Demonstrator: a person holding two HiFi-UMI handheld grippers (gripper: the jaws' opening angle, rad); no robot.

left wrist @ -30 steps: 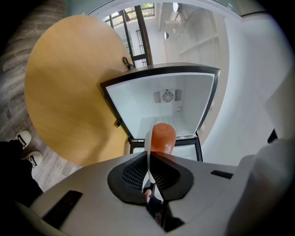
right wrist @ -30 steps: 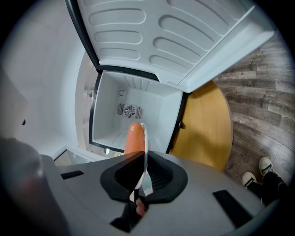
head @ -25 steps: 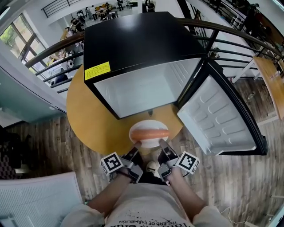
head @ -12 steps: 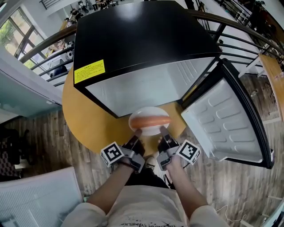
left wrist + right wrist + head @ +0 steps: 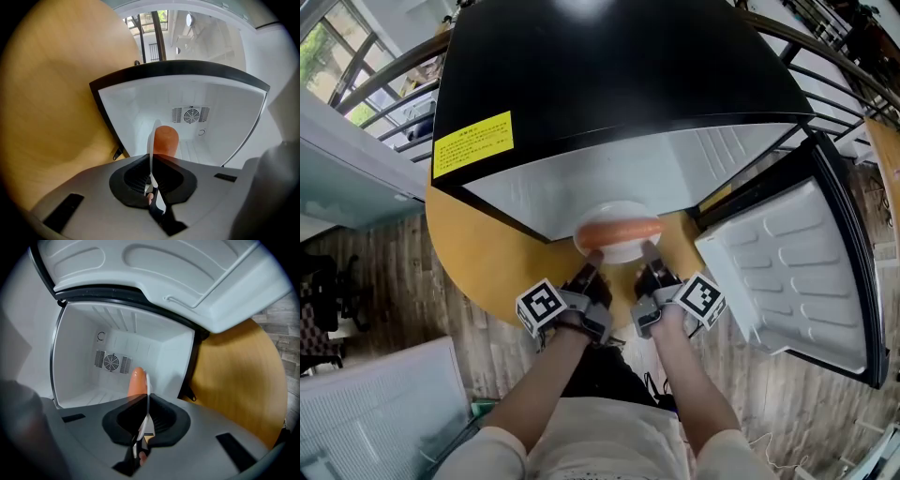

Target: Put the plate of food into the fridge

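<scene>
The left gripper (image 5: 592, 257) has its jaws nearly together, pinching the near rim of the white plate (image 5: 621, 212). The right gripper (image 5: 650, 250) is clamped on the same rim just beside it, its jaws equally narrow. In both gripper views the plate runs edge-on out from between the pads. A long orange-pink sausage (image 5: 619, 230) lies across the plate, just beyond the fingertips.

The plate hangs between the two grippers above the front edge of the round wooden table (image 5: 478, 253), right at the mouth of the fridge (image 5: 609, 66). Its far rim is tucked under the fridge's front top edge. The white compartment behind it shows a round fan vent (image 5: 188, 115) on the back wall. The fridge door (image 5: 787, 262) stands wide open on the right, and a yellow label (image 5: 472, 143) sits on the black top.
</scene>
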